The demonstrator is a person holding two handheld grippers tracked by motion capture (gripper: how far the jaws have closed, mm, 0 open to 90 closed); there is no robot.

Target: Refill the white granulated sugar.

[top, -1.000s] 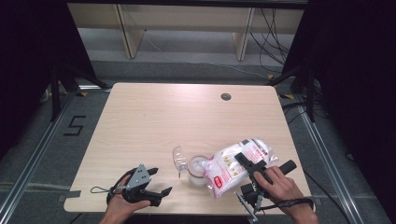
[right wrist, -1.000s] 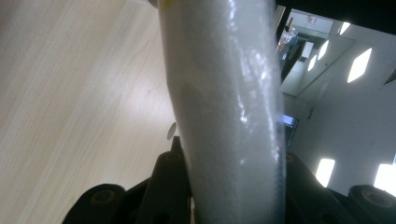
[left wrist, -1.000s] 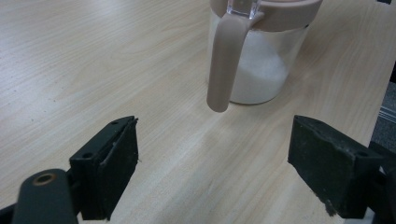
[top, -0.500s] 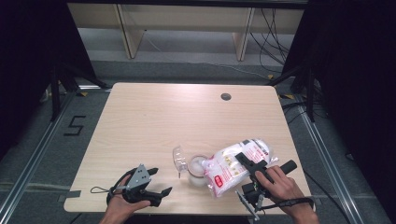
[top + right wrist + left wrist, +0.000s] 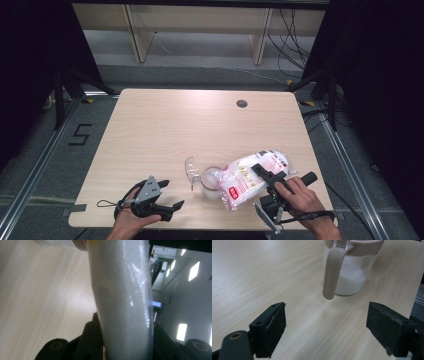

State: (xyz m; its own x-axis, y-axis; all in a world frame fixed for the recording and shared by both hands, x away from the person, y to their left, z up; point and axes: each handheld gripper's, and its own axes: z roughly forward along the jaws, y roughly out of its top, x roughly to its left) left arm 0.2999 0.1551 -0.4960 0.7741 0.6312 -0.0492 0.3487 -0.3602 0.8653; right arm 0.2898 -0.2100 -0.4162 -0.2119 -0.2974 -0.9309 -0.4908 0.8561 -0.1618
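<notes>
Two grippers at a table [image 5: 150,130], right gripper [image 5: 264,176] clamping a white bag [image 5: 247,179] tilted over a jar [image 5: 210,177], left gripper [image 5: 172,206] open, empty, nearby.

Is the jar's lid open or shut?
Open: in the high view the clear lid stands flipped up left of the jar, beneath the tilted bag.

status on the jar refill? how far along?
Done: the jar has its lid flipped open and holds white granules. In hand: the right gripper clamps the bag, tipped over the jar mouth. Left: finish pouring, close the lid; the left gripper waits open.
</notes>
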